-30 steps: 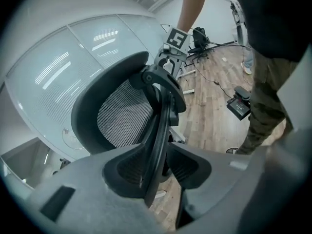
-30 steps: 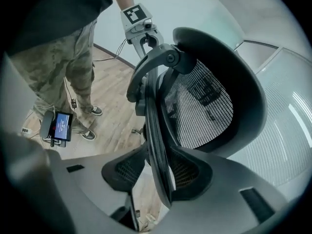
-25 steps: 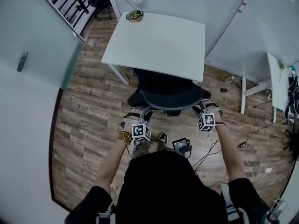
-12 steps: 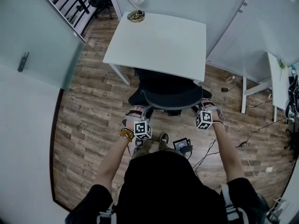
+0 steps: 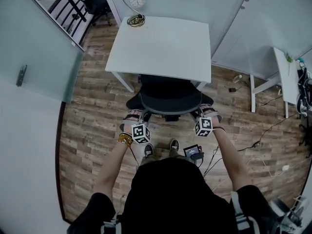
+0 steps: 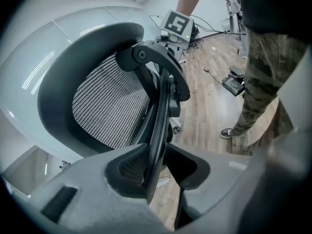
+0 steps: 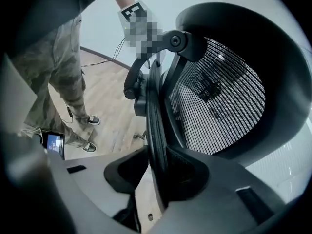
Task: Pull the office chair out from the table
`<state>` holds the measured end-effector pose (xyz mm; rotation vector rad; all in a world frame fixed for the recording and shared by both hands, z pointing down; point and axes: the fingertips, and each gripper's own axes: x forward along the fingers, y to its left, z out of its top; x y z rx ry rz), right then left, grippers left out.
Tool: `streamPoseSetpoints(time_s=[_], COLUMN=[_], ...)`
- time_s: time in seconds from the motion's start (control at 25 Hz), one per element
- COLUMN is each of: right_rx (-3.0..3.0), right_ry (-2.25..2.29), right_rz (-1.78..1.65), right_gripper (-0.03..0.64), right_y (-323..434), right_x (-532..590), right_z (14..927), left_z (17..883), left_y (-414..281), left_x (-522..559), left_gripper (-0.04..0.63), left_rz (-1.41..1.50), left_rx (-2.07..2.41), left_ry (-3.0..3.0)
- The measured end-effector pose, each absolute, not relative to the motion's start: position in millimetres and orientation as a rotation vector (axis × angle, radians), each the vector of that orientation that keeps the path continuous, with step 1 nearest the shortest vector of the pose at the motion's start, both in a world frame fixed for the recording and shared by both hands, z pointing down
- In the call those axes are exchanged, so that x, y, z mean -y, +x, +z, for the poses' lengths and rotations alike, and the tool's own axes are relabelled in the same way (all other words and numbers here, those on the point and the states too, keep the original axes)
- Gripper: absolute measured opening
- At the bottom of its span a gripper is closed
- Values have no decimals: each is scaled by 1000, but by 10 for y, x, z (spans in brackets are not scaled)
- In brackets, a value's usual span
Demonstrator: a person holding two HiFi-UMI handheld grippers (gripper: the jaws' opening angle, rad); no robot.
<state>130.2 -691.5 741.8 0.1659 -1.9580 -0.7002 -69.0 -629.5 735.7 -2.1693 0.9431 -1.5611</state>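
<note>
One office chair (image 5: 169, 97) has rolled slightly out from the tabletop's (image 5: 161, 48) near edge. Two arms reach forward and down; the left claw (image 5: 141, 120), just loosening, and the right claw (image 5: 200, 115), just tightening, clamp its backrest rim.

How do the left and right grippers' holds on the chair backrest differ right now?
The left gripper clamps the backrest at its left edge in the head view; the right gripper clamps the right edge. The left jaws have just eased open a little with that edge between them, while the right jaws have just closed further on theirs. Both grip the backrest's thin black frame edge and point downward.
</note>
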Motion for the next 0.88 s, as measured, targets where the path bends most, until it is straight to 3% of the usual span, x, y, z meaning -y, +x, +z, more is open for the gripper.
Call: streamPoseSetpoints(time_s=[0.88], right_rx=[1905], right_ry=[326], right_rz=[-552], right_gripper=[101], right_y=[514], right_x=[6573], right_z=[7457], left_z=[7619], left_y=[-1527], left_x=[6427], left_gripper=[142], left_rz=[-1635], left_rx=[-708], left_ry=[-2145])
